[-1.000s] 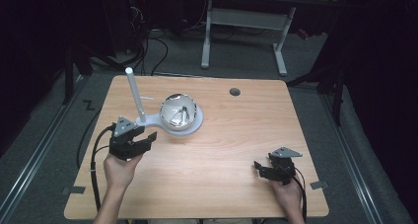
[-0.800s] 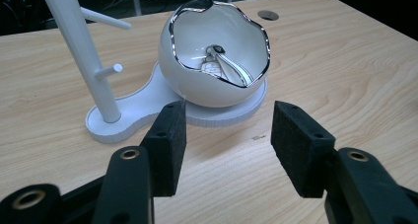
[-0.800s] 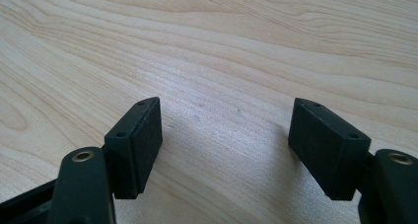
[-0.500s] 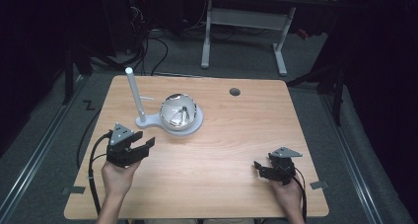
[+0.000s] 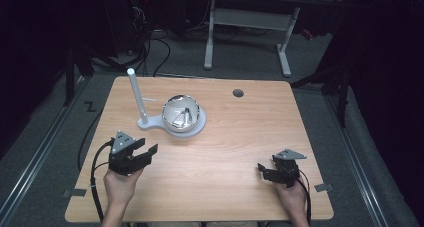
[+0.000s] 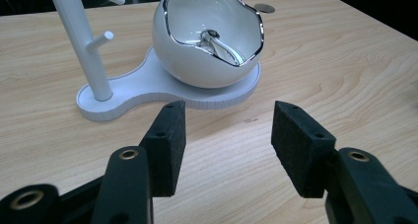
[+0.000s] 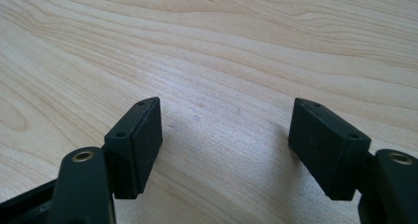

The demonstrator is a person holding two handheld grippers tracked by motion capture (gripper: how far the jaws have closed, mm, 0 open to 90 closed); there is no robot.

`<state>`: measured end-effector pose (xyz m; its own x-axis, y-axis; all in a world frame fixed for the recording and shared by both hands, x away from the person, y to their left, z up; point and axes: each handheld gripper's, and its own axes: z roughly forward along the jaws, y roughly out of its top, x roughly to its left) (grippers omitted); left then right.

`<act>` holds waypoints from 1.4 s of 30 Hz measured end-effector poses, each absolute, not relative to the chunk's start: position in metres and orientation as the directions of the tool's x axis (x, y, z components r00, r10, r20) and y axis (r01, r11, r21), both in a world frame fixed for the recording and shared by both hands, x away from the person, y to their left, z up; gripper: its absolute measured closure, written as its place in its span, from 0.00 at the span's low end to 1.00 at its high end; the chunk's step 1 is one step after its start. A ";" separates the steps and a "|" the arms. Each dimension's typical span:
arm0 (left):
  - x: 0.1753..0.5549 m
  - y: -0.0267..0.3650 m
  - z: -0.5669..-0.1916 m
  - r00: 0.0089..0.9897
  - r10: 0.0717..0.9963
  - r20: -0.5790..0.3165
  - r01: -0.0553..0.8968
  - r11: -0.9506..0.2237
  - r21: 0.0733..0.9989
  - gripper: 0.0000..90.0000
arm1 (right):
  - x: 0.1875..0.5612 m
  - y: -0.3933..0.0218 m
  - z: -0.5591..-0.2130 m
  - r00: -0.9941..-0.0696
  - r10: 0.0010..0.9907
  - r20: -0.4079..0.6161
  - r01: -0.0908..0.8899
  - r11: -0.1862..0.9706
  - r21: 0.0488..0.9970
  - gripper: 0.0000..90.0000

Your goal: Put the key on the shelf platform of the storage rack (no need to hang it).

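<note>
A white egg-shaped bowl (image 5: 183, 115) with a chrome rim rests on a white stand (image 5: 150, 123) that carries an upright post (image 5: 135, 94). A shiny metal piece (image 6: 220, 44) lies inside the bowl (image 6: 197, 61). My left gripper (image 5: 145, 156) hovers near the table's front left, a short way in front of the stand, open with nothing between its jaws. In the left gripper view the left gripper (image 6: 226, 130) points at the stand's base (image 6: 148, 93) and post (image 6: 81, 46). My right gripper (image 5: 263, 170) sits at the front right, open and empty. In its own view, the right gripper (image 7: 226, 135) is over bare wood.
The wooden table (image 5: 230, 142) has a round cable hole (image 5: 238, 93) near its far edge. Beyond the table are a dark floor, cables and a white desk frame (image 5: 247, 22). A cable trails from each gripper over the near edge.
My left gripper has drawn back a little from the stand toward the near edge, still open. The right gripper has stayed put.
</note>
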<state>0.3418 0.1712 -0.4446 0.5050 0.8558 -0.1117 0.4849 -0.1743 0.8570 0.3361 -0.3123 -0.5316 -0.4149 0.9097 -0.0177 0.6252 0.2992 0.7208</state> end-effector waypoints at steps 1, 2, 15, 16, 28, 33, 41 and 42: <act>0.341 0.172 -0.446 0.505 0.855 -0.116 0.486 -0.171 0.857 0.53 | 0.336 -0.312 -0.532 -0.415 0.910 -0.017 0.625 0.299 0.721 0.33; 0.341 0.172 -0.447 0.504 0.855 -0.120 0.488 -0.167 0.857 0.53 | 0.336 -0.312 -0.532 -0.415 0.910 -0.017 0.625 0.299 0.721 0.33; 0.335 0.172 -0.457 0.501 0.856 -0.130 0.503 -0.166 0.848 0.53 | 0.336 -0.312 -0.532 -0.415 0.910 -0.017 0.625 0.299 0.721 0.33; 0.335 0.172 -0.458 0.498 0.857 -0.128 0.504 -0.167 0.847 0.53 | 0.336 -0.312 -0.532 -0.415 0.910 -0.017 0.626 0.299 0.721 0.33; 0.332 0.173 -0.470 0.485 0.863 -0.145 0.527 -0.155 0.836 0.53 | 0.336 -0.312 -0.531 -0.415 0.910 -0.018 0.626 0.300 0.720 0.33; 0.331 0.173 -0.475 0.479 0.865 -0.149 0.533 -0.153 0.832 0.53 | 0.336 -0.312 -0.531 -0.416 0.909 -0.018 0.626 0.300 0.720 0.33; 0.330 0.172 -0.486 0.473 0.867 -0.157 0.550 -0.151 0.821 0.52 | 0.336 -0.312 -0.532 -0.416 0.909 -0.018 0.626 0.300 0.720 0.33; 0.330 0.172 -0.487 0.470 0.868 -0.158 0.552 -0.150 0.820 0.52 | 0.336 -0.312 -0.532 -0.415 0.910 -0.018 0.626 0.300 0.720 0.33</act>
<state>0.3302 0.1716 -0.4875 0.4703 0.8682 -0.1581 0.5521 -0.1497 0.8203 0.3361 -0.3123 -0.5315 -0.4153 0.9095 -0.0177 0.6257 0.2998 0.7202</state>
